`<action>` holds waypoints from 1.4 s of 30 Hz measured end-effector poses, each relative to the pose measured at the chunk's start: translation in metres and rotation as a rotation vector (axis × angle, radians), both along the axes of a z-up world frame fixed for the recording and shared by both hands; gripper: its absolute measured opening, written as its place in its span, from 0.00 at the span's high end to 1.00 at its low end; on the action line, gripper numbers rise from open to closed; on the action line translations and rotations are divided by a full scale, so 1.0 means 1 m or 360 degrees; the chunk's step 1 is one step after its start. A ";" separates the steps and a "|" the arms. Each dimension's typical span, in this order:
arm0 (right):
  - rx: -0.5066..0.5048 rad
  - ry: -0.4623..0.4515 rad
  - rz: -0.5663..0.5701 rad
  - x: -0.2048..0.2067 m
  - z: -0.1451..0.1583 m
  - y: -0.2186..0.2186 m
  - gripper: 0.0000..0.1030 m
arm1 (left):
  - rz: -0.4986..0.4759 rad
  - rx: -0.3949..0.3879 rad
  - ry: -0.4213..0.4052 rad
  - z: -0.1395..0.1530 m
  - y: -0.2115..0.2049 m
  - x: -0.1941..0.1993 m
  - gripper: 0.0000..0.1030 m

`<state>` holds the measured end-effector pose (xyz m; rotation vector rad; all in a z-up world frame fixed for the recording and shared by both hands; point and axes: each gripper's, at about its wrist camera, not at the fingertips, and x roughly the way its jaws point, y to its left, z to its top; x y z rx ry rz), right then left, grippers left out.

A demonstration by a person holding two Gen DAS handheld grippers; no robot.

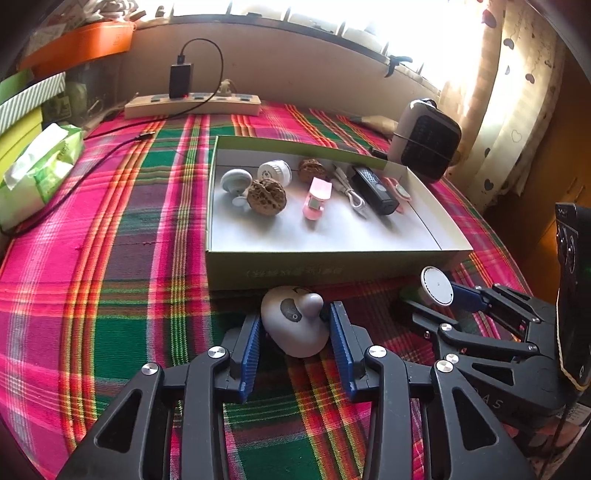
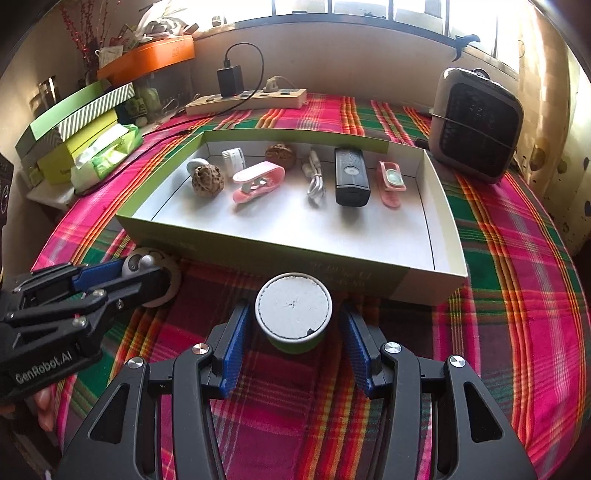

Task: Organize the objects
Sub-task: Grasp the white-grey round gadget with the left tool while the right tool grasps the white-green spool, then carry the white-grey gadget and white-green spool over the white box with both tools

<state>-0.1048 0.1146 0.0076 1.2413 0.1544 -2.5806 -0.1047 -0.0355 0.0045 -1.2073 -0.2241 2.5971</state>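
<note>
Two grasps pending beside the shallow green cardboard tray (image 2: 439, 275)

The rounded grey knobbed gadget (image 1: 295, 321) is bracketed by the left gripper (image 1: 293, 328), the white-lidded green tub (image 2: 293, 312) by the wide right gripper (image 2: 293, 334); either could slip or strike the tray's near wall.

Strong daylight enters from the window (image 1: 424, 33) along the top of both frames, blown out to white. The curtain (image 1: 517, 92) at upper right glows. Objects in the box (image 2: 439, 221) cast soft shadows toward the lower frame. Fisheye bending curves the edges; corners go black. Centre is sharp.
</note>
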 end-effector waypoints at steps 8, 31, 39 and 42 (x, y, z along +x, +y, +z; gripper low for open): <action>0.0011 0.0005 -0.0013 -0.002 0.000 -0.001 0.54 | -0.0001 -0.0006 0.0000 -0.001 0.001 0.000 0.67; -0.0026 0.0007 -0.0048 -0.003 0.001 0.003 0.66 | 0.0010 0.0005 0.0001 -0.001 0.001 -0.002 0.69; -0.0037 0.0019 -0.0036 -0.001 0.003 0.003 0.66 | 0.0003 -0.0020 0.0018 0.001 0.001 0.000 0.75; -0.0041 0.0023 -0.0032 0.000 0.003 0.004 0.66 | 0.0004 -0.0021 0.0021 0.002 0.001 0.001 0.76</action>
